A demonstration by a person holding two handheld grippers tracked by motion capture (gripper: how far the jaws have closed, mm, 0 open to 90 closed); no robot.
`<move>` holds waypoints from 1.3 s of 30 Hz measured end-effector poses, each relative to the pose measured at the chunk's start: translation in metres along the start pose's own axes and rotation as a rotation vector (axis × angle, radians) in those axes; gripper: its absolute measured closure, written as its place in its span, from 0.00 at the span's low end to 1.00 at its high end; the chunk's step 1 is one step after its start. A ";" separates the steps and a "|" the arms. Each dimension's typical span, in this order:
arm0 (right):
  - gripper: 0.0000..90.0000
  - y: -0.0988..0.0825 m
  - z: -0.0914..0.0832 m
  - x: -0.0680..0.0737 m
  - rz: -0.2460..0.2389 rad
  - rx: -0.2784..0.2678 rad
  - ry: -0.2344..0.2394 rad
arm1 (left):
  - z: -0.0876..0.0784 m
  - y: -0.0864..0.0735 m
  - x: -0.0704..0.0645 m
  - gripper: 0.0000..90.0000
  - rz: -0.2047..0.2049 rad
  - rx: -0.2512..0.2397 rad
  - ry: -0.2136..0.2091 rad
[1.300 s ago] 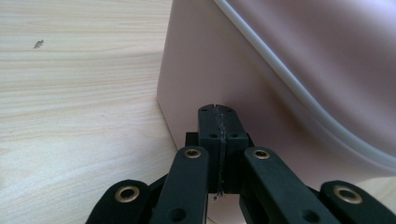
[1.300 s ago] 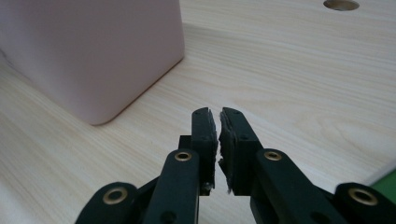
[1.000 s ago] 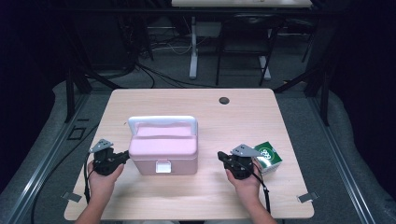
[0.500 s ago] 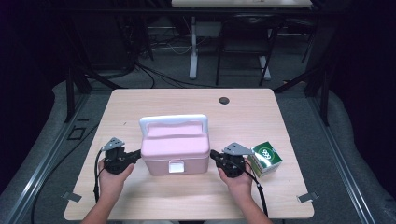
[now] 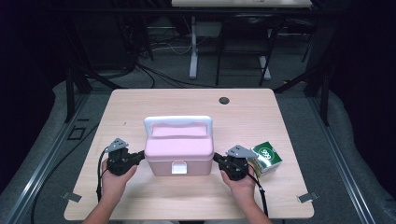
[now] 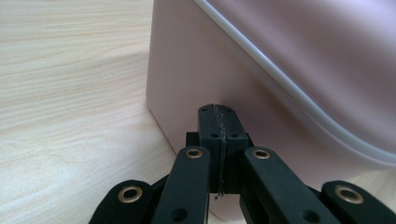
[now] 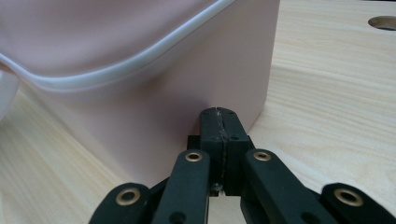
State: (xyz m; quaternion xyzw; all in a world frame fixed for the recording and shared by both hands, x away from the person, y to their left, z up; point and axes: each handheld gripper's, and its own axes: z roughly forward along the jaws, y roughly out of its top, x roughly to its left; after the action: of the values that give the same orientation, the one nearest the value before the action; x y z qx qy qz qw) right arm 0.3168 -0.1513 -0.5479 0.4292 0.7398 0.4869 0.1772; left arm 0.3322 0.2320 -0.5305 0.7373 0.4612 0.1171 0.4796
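Observation:
A pink lidded box (image 5: 178,149) with a white handle and a white front latch stands on the wooden table (image 5: 140,102). My left gripper (image 5: 140,156) is shut, its closed tips against the box's left side wall (image 6: 196,70). On the other side my right gripper (image 5: 216,158) is shut too, tips pressed to the box's right wall (image 7: 187,93). In both gripper views the jaws meet with nothing between them, the left gripper (image 6: 218,112) and the right gripper (image 7: 219,114) alike. A person's hands hold both tools from the near edge.
A green and white carton (image 5: 264,157) lies just right of my right hand. A dark round hole (image 5: 224,100) sits near the table's far edge. Desk legs and cables stand on the floor beyond the table.
The pink box has slid to the right between the two grippers, and my left hand followed it rightward. The right hand shifted slightly left toward the box.

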 end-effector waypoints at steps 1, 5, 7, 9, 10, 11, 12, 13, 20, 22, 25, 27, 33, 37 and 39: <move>1.00 0.000 -0.001 0.001 -0.001 0.000 0.004 | 0.000 0.000 -0.001 1.00 -0.002 0.000 -0.002; 1.00 0.000 -0.005 0.001 -0.015 0.024 -0.001 | -0.001 -0.002 -0.004 1.00 0.009 0.006 -0.008; 1.00 0.000 -0.008 0.001 -0.017 0.027 0.000 | -0.001 -0.003 -0.007 1.00 0.016 0.008 -0.013; 1.00 -0.001 -0.011 0.001 -0.019 0.032 -0.007 | -0.003 -0.004 -0.010 1.00 0.020 0.013 -0.021; 1.00 -0.003 -0.015 0.000 -0.014 0.033 -0.010 | -0.003 -0.005 -0.012 1.00 0.020 0.012 -0.025; 1.00 -0.003 -0.015 0.000 -0.014 0.033 -0.010 | -0.003 -0.006 -0.013 1.00 0.019 0.015 -0.030; 1.00 -0.005 -0.018 0.000 -0.009 0.028 0.003 | -0.004 -0.007 -0.016 1.00 0.019 0.021 -0.035; 1.00 -0.005 -0.018 0.000 -0.009 0.028 0.003 | -0.004 -0.007 -0.016 1.00 0.019 0.021 -0.035; 1.00 -0.010 -0.029 0.002 -0.021 0.040 -0.002 | -0.008 -0.012 -0.024 1.00 0.037 0.045 -0.044; 1.00 -0.011 -0.032 0.003 -0.025 0.039 -0.002 | -0.008 -0.012 -0.027 1.00 0.043 0.049 -0.046; 1.00 -0.014 -0.035 0.003 -0.020 0.034 0.000 | -0.009 -0.013 -0.029 1.00 0.049 0.054 -0.050; 1.00 -0.015 -0.038 0.003 -0.012 0.038 0.004 | -0.008 -0.014 -0.030 1.00 0.045 0.051 -0.055; 1.00 -0.021 -0.044 0.004 0.002 0.021 0.016 | -0.010 -0.017 -0.034 1.00 0.043 0.048 -0.064; 1.00 -0.022 -0.048 0.003 -0.012 0.030 0.008 | -0.011 -0.018 -0.036 1.00 0.053 0.057 -0.082; 1.00 -0.023 -0.048 0.001 0.004 0.019 0.025 | -0.011 -0.019 -0.036 1.00 0.048 0.055 -0.090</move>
State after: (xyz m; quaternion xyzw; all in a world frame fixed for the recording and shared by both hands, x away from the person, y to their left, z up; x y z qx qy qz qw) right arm 0.2722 -0.1814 -0.5456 0.4260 0.7457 0.4857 0.1629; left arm 0.2945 0.2123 -0.5306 0.7657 0.4242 0.0826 0.4763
